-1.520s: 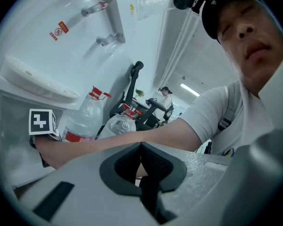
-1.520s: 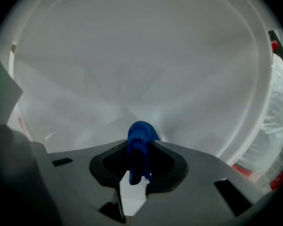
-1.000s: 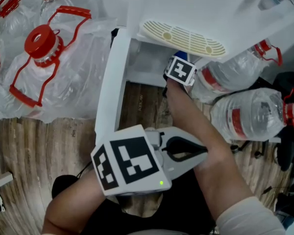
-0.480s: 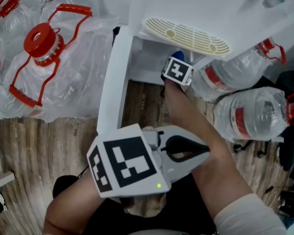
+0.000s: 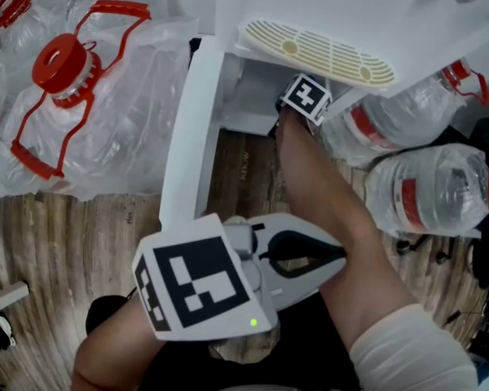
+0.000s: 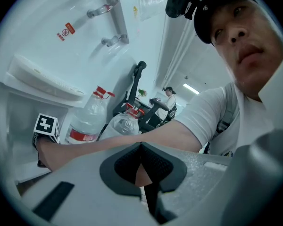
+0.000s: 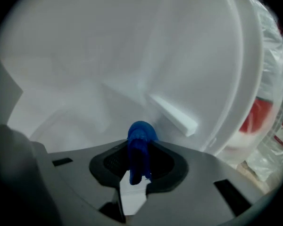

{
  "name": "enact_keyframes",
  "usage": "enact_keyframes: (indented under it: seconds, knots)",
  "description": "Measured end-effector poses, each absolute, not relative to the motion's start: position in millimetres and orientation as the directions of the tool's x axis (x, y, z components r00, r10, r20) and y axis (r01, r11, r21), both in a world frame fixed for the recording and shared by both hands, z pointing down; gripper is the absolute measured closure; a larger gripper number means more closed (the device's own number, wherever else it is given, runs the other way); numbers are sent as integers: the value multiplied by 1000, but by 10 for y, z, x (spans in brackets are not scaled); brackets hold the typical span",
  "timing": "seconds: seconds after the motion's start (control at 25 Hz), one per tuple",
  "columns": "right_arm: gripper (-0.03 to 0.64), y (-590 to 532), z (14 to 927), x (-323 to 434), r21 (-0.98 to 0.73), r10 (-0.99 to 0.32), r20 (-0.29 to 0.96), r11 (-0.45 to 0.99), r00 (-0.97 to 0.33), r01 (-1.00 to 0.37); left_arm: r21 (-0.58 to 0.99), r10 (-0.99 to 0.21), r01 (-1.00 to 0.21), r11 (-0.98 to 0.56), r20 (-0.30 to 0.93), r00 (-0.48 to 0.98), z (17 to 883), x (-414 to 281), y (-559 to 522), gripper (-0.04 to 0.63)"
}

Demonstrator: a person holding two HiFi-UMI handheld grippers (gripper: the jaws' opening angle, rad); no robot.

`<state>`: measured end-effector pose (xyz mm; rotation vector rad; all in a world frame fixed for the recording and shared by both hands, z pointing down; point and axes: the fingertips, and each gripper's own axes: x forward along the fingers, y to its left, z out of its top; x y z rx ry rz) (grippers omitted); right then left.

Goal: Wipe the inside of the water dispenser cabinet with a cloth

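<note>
The right claw pinches blue cloth inside the cabinet beside a ledge; left claw closed, empty.

Soft, even indoor light fills the head view, while both gripper views darken and bend at the edges (a ceiling light glares in the left one) and the cabinet wall blurs, washed-out.

My right gripper sits inside the cabinet, cloth between its jaws; door to its left, bottles right, left gripper well behind it.
</note>
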<state>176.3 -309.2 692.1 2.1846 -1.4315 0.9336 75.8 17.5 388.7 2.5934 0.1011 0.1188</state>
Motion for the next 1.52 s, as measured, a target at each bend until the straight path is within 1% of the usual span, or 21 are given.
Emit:
enact_keyframes:
  seconds: [0.24, 0.6, 0.92, 1.08, 1.24, 1.4, 1.52]
  knots:
    - [532, -2818, 7062, 1777, -56, -633, 727, -443, 268, -895, 521, 112, 64, -851, 61, 992, 3903, 800, 172, 592]
    - [532, -2411, 7180, 1825, -13, -579, 765, -451, 281, -892, 512, 121, 81, -855, 46, 992, 3867, 821, 157, 592]
    - [532, -2736, 7266, 1466, -57, -611, 773, -335, 171, -940, 498, 103, 61, -865, 55, 993, 3848, 837, 122, 592]
    - [532, -2983, 7323, 1477, -70, -643, 752, -299, 146, -952, 499, 94, 49, -865, 65, 994, 3855, 845, 110, 592]
    - [532, -3087, 7431, 1586, -53, -639, 755, -286, 149, -957, 496, 93, 44, -867, 76, 993, 3901, 867, 138, 592]
    - [532, -3169, 7505, 1544, -56, -655, 746, -240, 119, -969, 511, 78, 17, -859, 99, 992, 3994, 877, 115, 592]
    - [532, -3196, 7516, 1509, -54, -669, 736, -211, 104, -976, 510, 86, 19, -860, 107, 991, 4015, 908, 114, 592]
